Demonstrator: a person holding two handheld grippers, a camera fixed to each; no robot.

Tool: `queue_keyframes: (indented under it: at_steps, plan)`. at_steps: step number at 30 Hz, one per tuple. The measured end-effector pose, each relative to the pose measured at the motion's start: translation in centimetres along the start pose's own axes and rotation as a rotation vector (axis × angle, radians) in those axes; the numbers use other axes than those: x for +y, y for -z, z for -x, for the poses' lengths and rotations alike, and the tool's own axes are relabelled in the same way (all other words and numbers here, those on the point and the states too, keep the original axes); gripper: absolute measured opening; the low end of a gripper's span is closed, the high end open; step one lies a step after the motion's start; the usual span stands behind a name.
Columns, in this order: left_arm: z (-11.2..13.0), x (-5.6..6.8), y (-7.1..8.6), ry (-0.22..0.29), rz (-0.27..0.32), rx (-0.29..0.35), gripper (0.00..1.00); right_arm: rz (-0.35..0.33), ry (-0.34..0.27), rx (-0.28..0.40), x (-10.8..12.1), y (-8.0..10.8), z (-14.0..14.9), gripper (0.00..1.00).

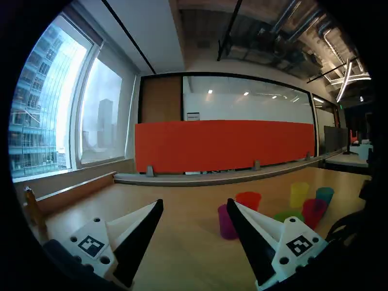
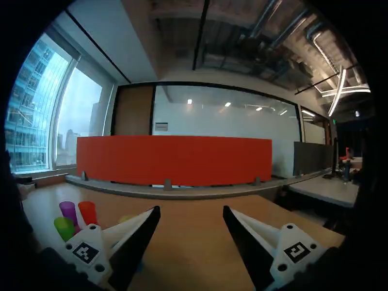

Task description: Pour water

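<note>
In the left gripper view my left gripper (image 1: pixel 194 206) is open above the wooden table (image 1: pixel 189 242), nothing between its fingers. Several coloured plastic cups stand to its right: a purple cup (image 1: pixel 225 223) partly behind the right finger, a red cup (image 1: pixel 249 199), a yellow cup (image 1: pixel 299 194), a teal cup (image 1: pixel 324 194), a magenta cup (image 1: pixel 313 212) and a green cup (image 1: pixel 287 215). In the right gripper view my right gripper (image 2: pixel 190 212) is open and empty. Left of it stand a purple cup (image 2: pixel 68 211), a red cup (image 2: pixel 88 212) and a green cup (image 2: pixel 64 228).
An orange divider panel (image 1: pixel 223 145) runs along the table's far edge. Windows (image 1: pixel 53 121) are on the left. A wooden ledge (image 1: pixel 72 191) borders the table at left. Another desk (image 2: pixel 325 189) stands to the right in the right gripper view.
</note>
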State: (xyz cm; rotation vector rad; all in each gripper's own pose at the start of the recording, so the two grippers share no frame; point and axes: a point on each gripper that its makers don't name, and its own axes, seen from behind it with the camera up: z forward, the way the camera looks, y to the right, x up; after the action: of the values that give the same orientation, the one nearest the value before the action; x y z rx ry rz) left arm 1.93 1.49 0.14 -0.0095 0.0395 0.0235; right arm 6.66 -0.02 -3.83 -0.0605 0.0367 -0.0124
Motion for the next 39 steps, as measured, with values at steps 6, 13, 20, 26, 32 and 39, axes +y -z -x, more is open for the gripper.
queue_keyframes:
  at_steps: [6, 13, 20, 26, 32, 39]
  plan:
    - [0.6, -0.1, -0.1, 0.018, -0.001, 0.002, 0.97, -0.007, -0.013, -0.004, -0.2, -0.1, 0.0, 1.0]
    - [1.2, -0.2, -0.1, 0.024, 0.002, -0.002, 0.97, -0.006, -0.011, -0.004, -0.1, 0.0, -0.3, 1.0]
    - [1.9, -0.3, -0.1, 0.028, -0.002, -0.013, 0.97, -0.008, -0.009, -0.005, -0.2, 0.2, -0.3, 1.0]
    - [2.4, -0.5, -0.1, 0.031, -0.004, -0.023, 0.98, -0.008, -0.005, -0.008, -0.1, 0.2, -0.1, 1.0]
    - [2.6, -0.5, -0.1, 0.025, -0.002, -0.025, 0.97, -0.009, -0.003, -0.009, -0.2, 0.1, 0.0, 1.0]
    - [2.7, -0.5, -0.2, 0.024, 0.003, -0.025, 0.97, -0.009, -0.002, -0.012, -0.3, 0.2, 0.0, 1.0]
